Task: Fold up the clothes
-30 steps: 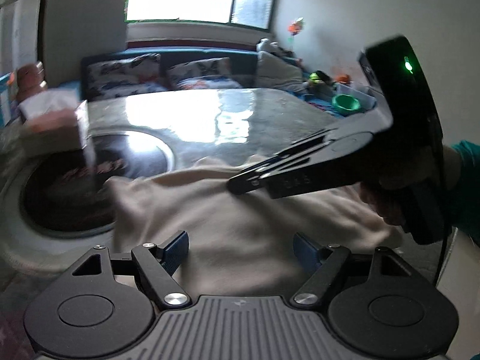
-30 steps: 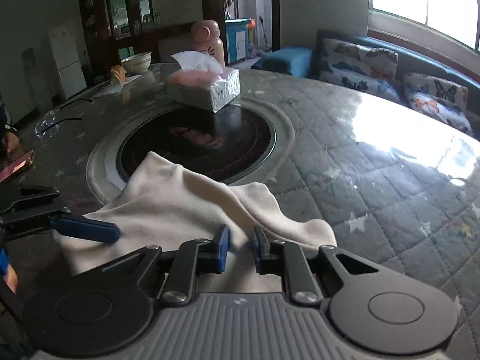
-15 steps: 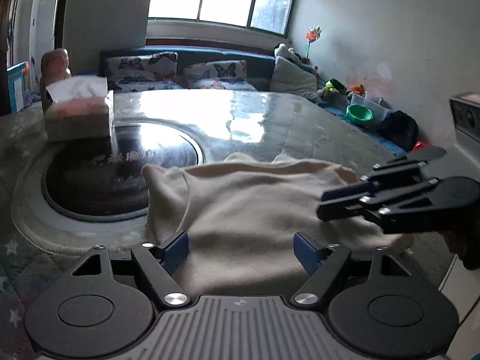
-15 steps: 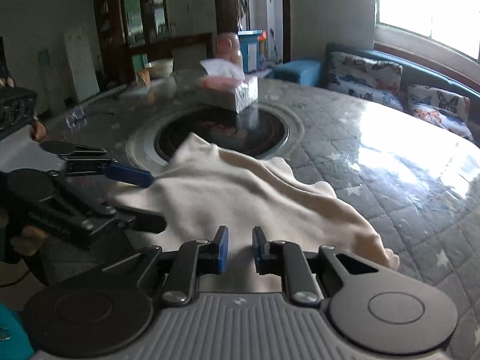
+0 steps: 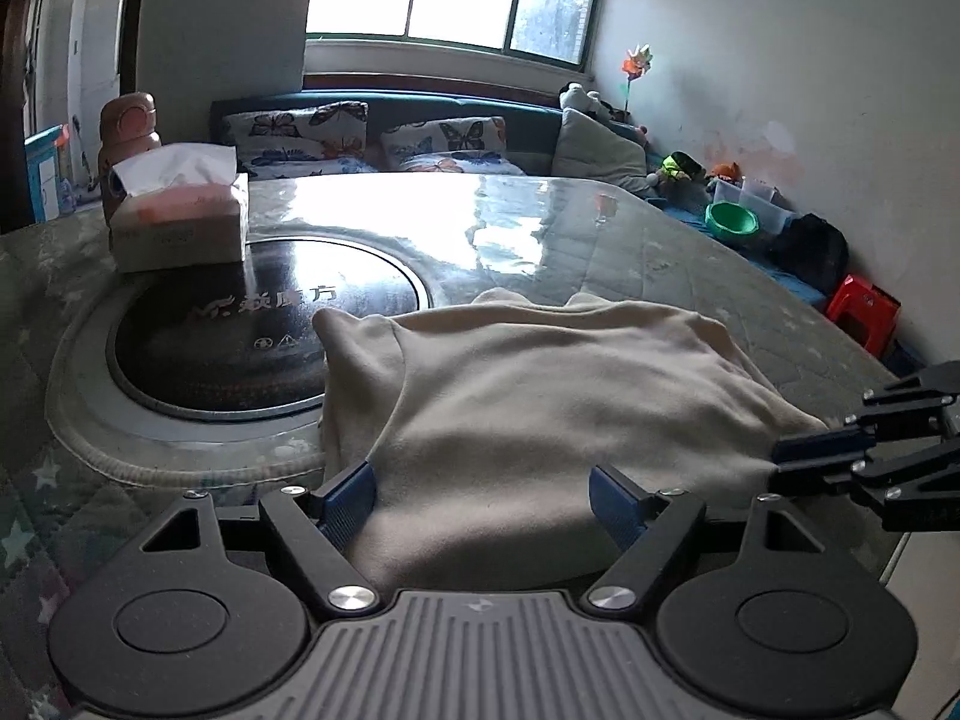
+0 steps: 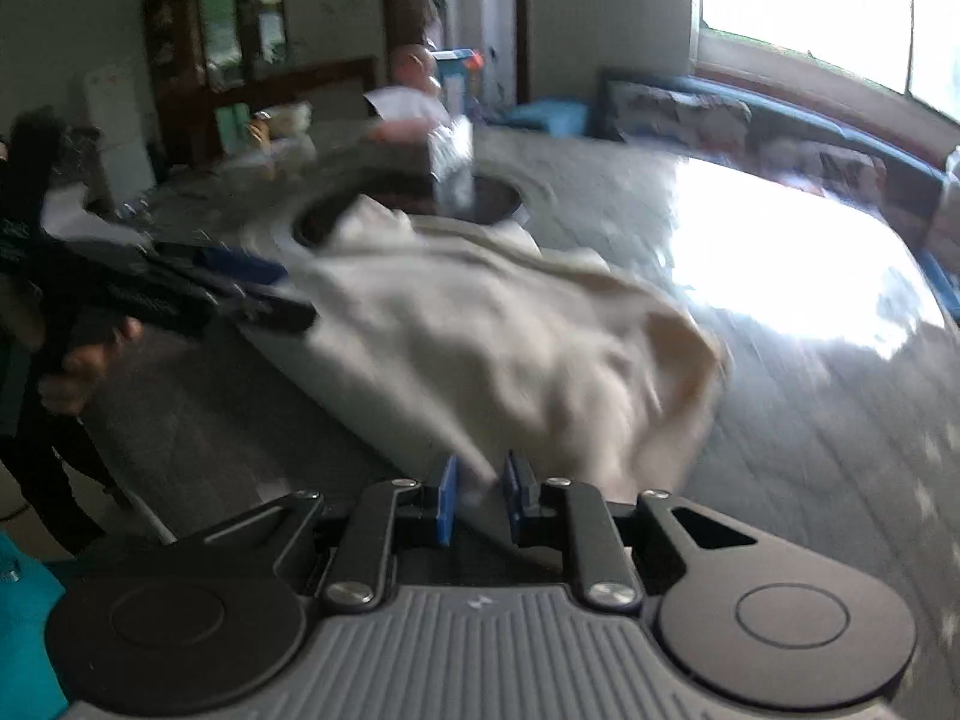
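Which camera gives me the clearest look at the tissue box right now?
The left wrist view: the tissue box is sharp there, sitting on the table beside the dark round inset. The right wrist view shows it only as a motion-blurred smear.

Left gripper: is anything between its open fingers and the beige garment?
Nothing visible. The left gripper is open with the beige fabric garment lying directly between its blue pads; the tissue box sits well beyond.

left wrist: low, faces window | right wrist: faces cabinets | shared: garment (image 5: 540,396)
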Demonstrator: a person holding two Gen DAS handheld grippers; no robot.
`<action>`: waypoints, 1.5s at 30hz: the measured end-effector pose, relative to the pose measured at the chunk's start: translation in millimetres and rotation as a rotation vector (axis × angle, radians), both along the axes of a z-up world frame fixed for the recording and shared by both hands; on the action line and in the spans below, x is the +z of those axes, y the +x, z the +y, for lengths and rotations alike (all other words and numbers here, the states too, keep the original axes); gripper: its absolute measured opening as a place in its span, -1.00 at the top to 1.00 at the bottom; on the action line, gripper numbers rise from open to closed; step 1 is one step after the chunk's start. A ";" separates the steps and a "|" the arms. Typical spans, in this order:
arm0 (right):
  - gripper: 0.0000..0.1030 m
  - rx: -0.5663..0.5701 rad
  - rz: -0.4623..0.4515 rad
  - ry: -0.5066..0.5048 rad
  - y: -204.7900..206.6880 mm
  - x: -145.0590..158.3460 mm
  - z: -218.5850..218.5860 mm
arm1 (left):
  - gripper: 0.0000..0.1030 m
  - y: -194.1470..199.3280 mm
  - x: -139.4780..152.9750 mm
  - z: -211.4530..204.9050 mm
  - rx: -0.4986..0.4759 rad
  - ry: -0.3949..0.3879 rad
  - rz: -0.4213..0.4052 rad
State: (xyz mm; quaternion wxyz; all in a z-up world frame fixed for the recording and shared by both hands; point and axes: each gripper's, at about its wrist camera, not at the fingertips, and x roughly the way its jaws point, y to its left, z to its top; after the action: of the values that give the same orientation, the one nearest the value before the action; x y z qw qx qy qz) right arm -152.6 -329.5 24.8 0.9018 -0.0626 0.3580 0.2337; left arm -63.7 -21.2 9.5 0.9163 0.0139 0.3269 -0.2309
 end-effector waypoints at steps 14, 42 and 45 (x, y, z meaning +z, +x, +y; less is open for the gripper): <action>0.63 -0.030 -0.005 0.030 3.2 13.7 -14.6 | -0.60 4.7 0.7 22.6 0.093 -0.028 0.044; 0.48 0.508 -0.084 -0.147 40.1 25.7 151.7 | -0.44 0.6 16.4 87.7 0.255 -0.081 0.027; 0.41 0.547 -0.092 -0.190 39.3 16.6 174.5 | -0.47 2.3 24.3 95.9 0.269 -0.117 0.026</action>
State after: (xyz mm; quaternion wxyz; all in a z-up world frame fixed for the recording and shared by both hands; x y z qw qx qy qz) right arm -113.3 -155.0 41.5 0.8108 -0.2515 0.3069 0.4304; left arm -61.4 74.7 33.8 0.9339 -0.0864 0.3237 -0.1249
